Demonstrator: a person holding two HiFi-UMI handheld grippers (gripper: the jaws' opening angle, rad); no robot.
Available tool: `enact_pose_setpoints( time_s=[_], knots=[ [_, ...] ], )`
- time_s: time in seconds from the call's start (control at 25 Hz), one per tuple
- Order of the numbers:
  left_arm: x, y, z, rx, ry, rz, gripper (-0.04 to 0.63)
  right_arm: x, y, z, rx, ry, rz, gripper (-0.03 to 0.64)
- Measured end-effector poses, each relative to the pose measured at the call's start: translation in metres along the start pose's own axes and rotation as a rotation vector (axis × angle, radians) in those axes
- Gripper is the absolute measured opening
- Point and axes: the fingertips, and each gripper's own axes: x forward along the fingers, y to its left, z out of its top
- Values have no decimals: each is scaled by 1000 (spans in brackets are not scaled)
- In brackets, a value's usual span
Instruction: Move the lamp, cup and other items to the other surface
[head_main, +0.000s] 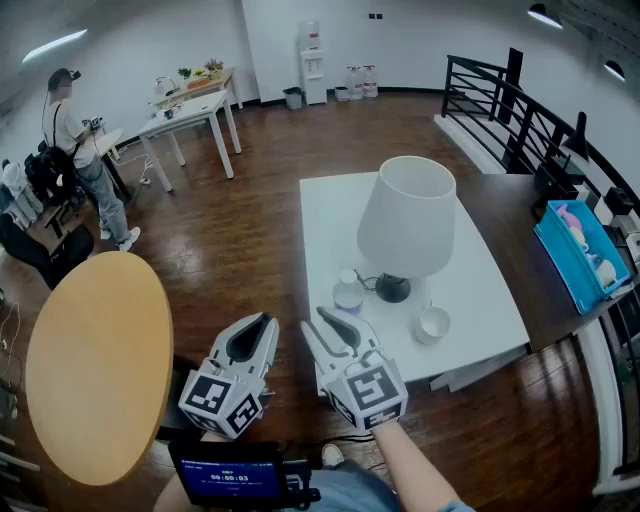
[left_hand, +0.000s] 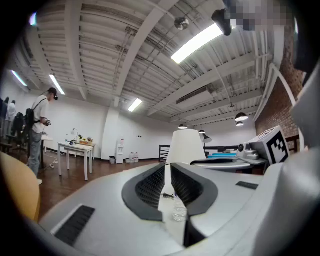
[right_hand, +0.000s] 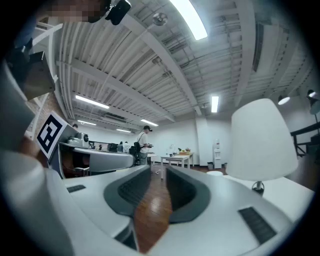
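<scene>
A lamp with a white shade and dark base stands on the white low table. Left of its base sits a small clear glass cup, and to the right a white cup. My left gripper hovers over the floor just off the table's front left corner, its jaws a narrow gap apart with nothing in them. My right gripper is beside it at the table's near edge, also slightly open and empty. The left gripper view shows the lamp and glass cup beyond the jaws. The right gripper view has the lamp at its right.
A round wooden table stands at the left. A dark counter on the right carries a blue tray, with a black railing behind. A person stands far left near white tables.
</scene>
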Motion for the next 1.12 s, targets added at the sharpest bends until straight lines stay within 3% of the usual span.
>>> enact_pose_setpoints(
  time_s=[0.04, 0.24, 0.4, 0.88, 0.92, 1.0, 1.12],
  knots=[
    [5, -6, -5, 5, 10, -16, 49, -6, -9, -5, 0, 16, -25, 169],
    [24, -27, -22, 20, 54, -84, 49, -25, -56, -30, 2, 75, -165, 236],
    [37, -31, -33, 6, 87, -118, 49, -15, -80, -54, 24, 119, -202, 360],
    [50, -3, -38, -9, 110, -87, 49, 39, -98, -110, 19, 246, -156, 399],
    [52, -2, -38, -8, 112, -86, 49, 41, -98, -111, 13, 248, -146, 387],
    [54, 0, -38, -5, 116, -86, 49, 43, -98, -110, -1, 246, -131, 293],
    [53, 4, -39, -8, 121, -71, 49, 43, -95, -108, -16, 240, -122, 288]
  ],
)
